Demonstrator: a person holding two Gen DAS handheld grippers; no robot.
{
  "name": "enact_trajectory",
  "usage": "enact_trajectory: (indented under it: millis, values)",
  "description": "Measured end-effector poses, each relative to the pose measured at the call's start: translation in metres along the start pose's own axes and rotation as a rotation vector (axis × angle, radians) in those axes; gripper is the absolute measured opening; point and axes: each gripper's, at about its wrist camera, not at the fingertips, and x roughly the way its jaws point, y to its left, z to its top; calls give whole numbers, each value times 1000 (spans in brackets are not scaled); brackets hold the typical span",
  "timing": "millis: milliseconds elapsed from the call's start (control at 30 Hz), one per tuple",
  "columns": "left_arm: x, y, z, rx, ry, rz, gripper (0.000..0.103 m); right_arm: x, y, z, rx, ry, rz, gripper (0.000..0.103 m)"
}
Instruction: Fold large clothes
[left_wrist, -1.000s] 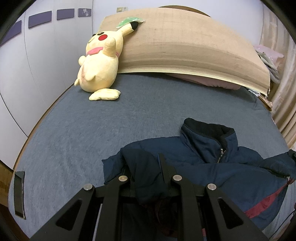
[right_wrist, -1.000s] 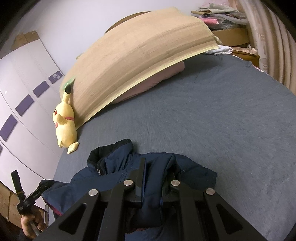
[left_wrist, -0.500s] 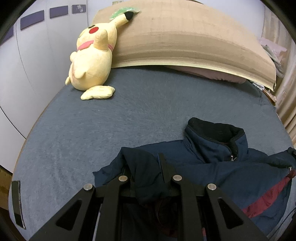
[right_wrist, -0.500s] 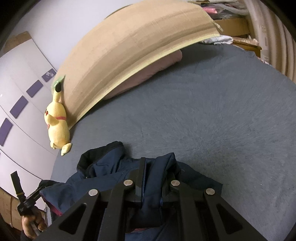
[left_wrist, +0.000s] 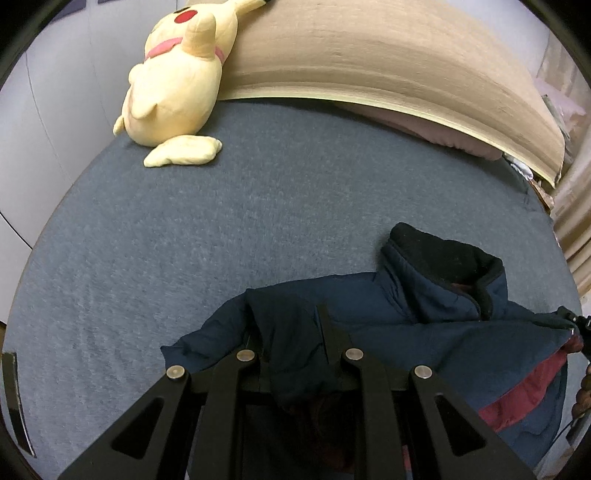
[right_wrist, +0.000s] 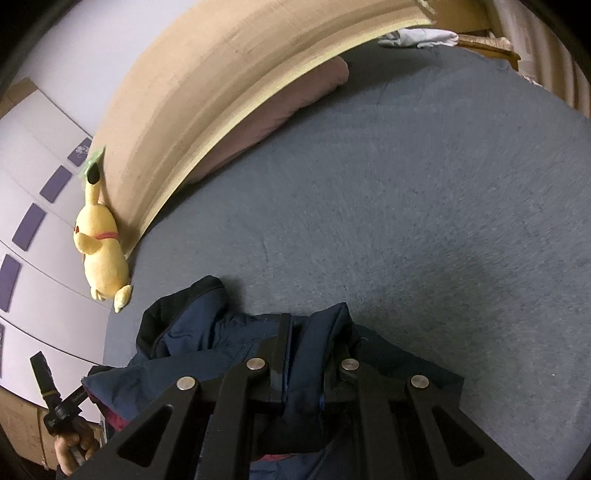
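Fabric of the navy jacket (left_wrist: 424, 332) is clamped between the fingers of the left gripper (left_wrist: 291, 332), and a second bunch between those of the right gripper (right_wrist: 306, 339), the collar end being spread on the grey bed (left_wrist: 221, 240), well apart from the yellow plush toy (left_wrist: 177, 81). Laying-out before the first fold is judged in hand; next, release is called for once the garment is flat.

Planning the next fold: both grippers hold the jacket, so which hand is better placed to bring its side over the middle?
Probably neither: the left hand-held gripper and right hand-held gripper each pinch a jacket shoulder, collar between them.
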Motion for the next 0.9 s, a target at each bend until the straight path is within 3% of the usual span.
enact_trajectory:
  millis: [900]
  values:
    - [45,15,-1,-59,93,-11,18,39,-14,6,98,99,-12,11]
